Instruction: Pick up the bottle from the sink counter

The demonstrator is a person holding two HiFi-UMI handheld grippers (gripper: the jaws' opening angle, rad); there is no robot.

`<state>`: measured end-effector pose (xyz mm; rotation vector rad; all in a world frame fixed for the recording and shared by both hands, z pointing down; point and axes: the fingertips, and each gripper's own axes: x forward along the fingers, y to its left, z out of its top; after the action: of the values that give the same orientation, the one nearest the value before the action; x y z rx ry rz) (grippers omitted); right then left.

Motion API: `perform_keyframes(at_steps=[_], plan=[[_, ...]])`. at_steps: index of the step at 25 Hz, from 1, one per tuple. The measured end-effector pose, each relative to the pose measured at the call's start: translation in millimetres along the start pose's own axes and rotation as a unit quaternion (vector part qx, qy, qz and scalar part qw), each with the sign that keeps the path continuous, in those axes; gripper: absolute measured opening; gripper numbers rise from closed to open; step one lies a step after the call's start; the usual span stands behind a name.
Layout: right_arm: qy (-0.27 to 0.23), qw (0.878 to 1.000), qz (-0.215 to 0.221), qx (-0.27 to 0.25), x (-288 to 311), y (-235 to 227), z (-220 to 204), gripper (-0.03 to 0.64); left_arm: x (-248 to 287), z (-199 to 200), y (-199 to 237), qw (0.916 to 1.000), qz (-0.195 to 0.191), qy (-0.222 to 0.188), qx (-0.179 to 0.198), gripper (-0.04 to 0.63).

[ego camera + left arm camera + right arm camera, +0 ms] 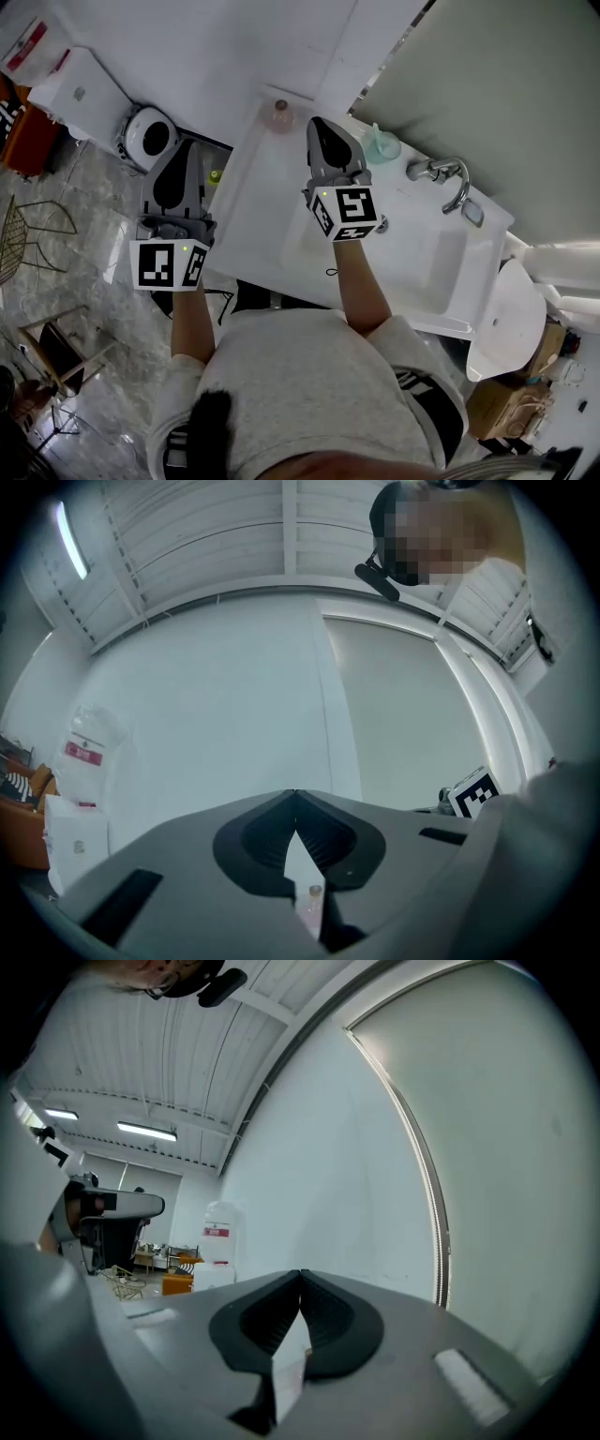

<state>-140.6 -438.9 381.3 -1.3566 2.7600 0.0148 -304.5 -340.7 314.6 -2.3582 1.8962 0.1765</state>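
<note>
Small pink round bottle [280, 114] at far corner of white sink counter [251, 220], right gripper [319, 126] near it, jaws pressed together, empty, left gripper [184, 145] beside counter edge, likewise closed, empty.

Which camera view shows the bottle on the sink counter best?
The head view: the bottle stands whole at the sink counter's far corner. The left gripper view shows only a pinkish sliver; the right gripper view shows none clearly.

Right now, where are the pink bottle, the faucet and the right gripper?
pink bottle [280, 115]: head view, on its rounded body, near the counter's back edge.
faucet [439, 172]: head view, on its chrome body.
right gripper [319, 125]: head view, at its closed tips.
</note>
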Motion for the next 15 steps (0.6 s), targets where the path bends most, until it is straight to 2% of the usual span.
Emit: perform_keyframes(at_steps=[5, 6, 8, 15], plan=[[0.016, 1.000, -0.004, -0.015, 31, 5, -15, 0.017, 19, -12, 23, 0.9998, -0.019, 0.006, -0.009, 0.008], [0.020, 1.000, -0.004, -0.018, 37, 6, -19, 0.045, 23, -15, 28, 0.9996, -0.023, 0.008, -0.010, 0.008], [0.028, 0.999, -0.004, -0.019, 49, 6, -30, 0.049, 30, -21, 36, 0.9994, -0.031, 0.012, -0.013, 0.008], [0.062, 0.998, -0.011, -0.020, 88, 2, -70, 0.136, 55, -44, 61, 0.9975, -0.059, 0.031, -0.023, 0.008]])
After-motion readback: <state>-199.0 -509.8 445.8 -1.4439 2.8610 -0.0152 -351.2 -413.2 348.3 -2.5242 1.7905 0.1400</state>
